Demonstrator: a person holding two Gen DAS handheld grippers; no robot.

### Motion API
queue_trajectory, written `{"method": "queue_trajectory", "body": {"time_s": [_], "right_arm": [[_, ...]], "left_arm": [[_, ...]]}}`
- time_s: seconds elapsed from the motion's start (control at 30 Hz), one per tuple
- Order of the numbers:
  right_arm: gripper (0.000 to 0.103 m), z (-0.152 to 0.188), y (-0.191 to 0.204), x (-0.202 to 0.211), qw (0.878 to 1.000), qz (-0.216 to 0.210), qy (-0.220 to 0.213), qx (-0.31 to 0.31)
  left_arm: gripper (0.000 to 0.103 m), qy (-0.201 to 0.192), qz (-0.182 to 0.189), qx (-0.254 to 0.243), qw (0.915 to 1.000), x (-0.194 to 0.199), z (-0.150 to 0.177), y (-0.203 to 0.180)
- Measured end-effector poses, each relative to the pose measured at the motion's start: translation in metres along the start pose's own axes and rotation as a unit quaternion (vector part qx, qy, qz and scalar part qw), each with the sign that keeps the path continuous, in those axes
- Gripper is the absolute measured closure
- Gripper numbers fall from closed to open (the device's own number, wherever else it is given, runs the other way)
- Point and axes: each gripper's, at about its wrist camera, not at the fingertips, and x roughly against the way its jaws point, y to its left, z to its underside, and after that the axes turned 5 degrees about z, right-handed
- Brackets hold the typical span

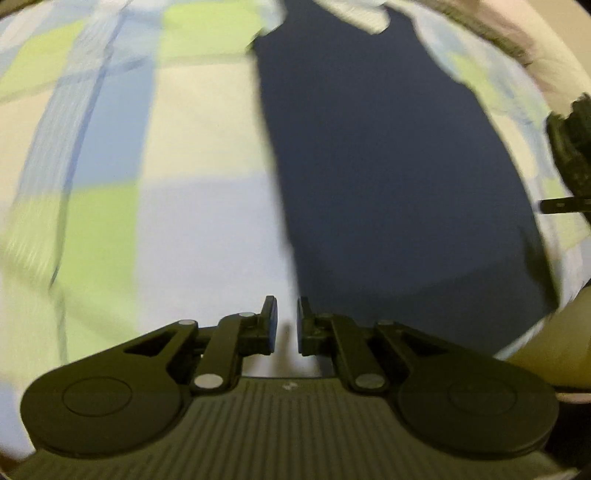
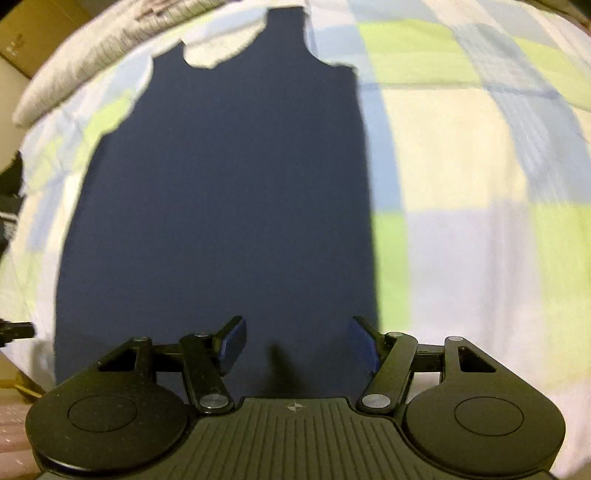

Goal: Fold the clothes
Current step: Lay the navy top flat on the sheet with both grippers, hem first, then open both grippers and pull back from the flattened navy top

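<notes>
A navy sleeveless top (image 2: 221, 184) lies flat on a checked sheet, its straps pointing away from me. It looks folded lengthwise, with a straight edge along its right side. My right gripper (image 2: 297, 345) hovers wide open over the hem, with nothing between its blue pads. In the left wrist view the same top (image 1: 388, 166) fills the right half. My left gripper (image 1: 287, 325) sits at the top's left edge near the hem. Its fingers are only a narrow gap apart, and sheet shows through the gap.
The bed sheet (image 1: 184, 147) is checked in green, blue and white and spreads wide on both sides (image 2: 461, 184). A pale quilted roll (image 2: 92, 48) lies at the far left, with a cardboard box (image 2: 37, 29) behind it. Dark gear (image 1: 569, 155) shows at the right edge.
</notes>
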Motion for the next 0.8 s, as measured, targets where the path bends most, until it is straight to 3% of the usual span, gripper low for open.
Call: {"method": "queue_trajectory", "body": {"time_s": [0.17, 0.3, 0.53, 0.7, 0.8], "right_arm": [[0.038, -0.060, 0.007, -0.051, 0.999, -0.038, -0.003, 0.015], [0.039, -0.086, -0.012, -0.078, 0.999, -0.030, 0.008, 0.037], [0.038, -0.106, -0.057, -0.045, 1.000, 0.027, -0.001, 0.002], [0.038, -0.100, -0.029, -0.017, 1.000, 0.002, 0.000, 0.021], [0.038, -0.080, -0.004, -0.001, 0.999, -0.003, 0.019, 0.029]], "left_arm": [[0.097, -0.009, 0.031, -0.033, 0.9989, -0.044, -0.053, -0.019], [0.097, 0.017, 0.006, -0.057, 0.9982, -0.067, -0.070, -0.008], [0.096, 0.021, -0.059, -0.040, 0.9972, -0.043, -0.093, 0.011], [0.089, 0.000, -0.073, -0.024, 0.9970, -0.006, -0.098, 0.007], [0.074, 0.001, -0.077, -0.033, 0.9965, 0.012, -0.086, -0.013]]}}
